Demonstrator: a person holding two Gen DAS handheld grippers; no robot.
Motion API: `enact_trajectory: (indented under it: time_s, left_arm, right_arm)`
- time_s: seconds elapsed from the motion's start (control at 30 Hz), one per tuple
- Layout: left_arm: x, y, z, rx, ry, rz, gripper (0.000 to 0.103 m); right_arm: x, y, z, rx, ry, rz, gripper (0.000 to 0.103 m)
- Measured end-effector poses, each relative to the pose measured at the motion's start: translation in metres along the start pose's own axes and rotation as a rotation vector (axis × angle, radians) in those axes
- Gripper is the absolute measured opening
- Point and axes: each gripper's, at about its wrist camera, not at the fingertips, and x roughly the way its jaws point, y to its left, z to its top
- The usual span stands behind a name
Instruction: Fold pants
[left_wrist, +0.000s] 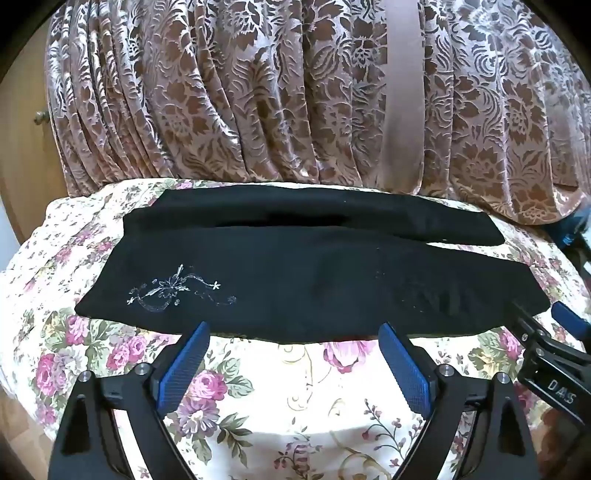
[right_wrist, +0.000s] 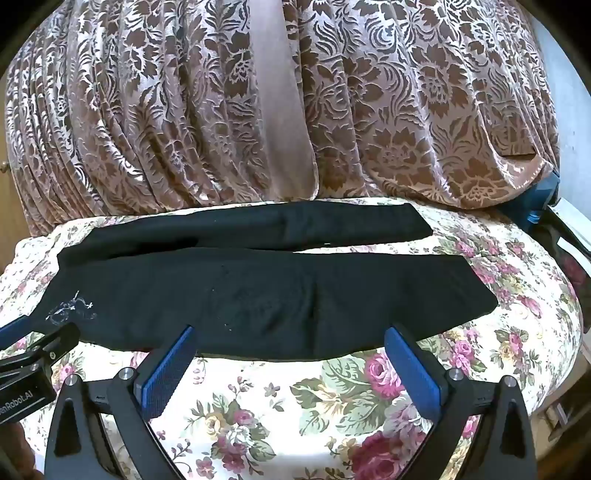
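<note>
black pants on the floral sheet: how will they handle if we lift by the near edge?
Probably floppy: the black pants lie flat and follow the bed's curve, so the far leg would likely sag or trail. Seemingly light, thin cloth with soft creases. The floral sheet underneath looks loose, so it may bunch or get pinched along with the pants.

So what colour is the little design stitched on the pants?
White or silvery, a floral sprig on black pants; clearest in the left wrist view.

Black pants (left_wrist: 295, 280) with white embroidery (left_wrist: 173, 290), rose-printed cream bedspread (left_wrist: 303, 406), brown-and-pink floral curtain (left_wrist: 236, 96).
</note>
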Motion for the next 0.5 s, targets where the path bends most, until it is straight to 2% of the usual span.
enact_trajectory:
  time_s: [0.07,0.1,0.33,0.4,0.5]
  left_arm:
    - [-0.002,-0.002,-0.001,0.01,-0.004,0.008,0.093]
    - [0.001,0.008,-0.003,-0.023,0.01,-0.027,0.093]
    - [-0.009,0.024,-0.011,-0.005,0.003,-0.021,0.093]
    - [0.005,0.003,-0.003,0.001,0.026,0.002,0.093]
    - [0.005,0.002,-0.002,0.001,0.028,0.007,0.093]
  right_arm:
    - [0.0,0.001,0.001,-0.005,-0.002,-0.001,0.103]
    - [0.0,0.002,0.002,-0.007,-0.005,-0.001,0.103]
    - [0.002,-0.002,0.0,0.005,-0.004,0.0,0.103]
    - [0.002,-0.001,-0.001,0.007,-0.005,0.001,0.103]
    - [0.001,0.0,0.0,0.007,-0.004,-0.002,0.103]
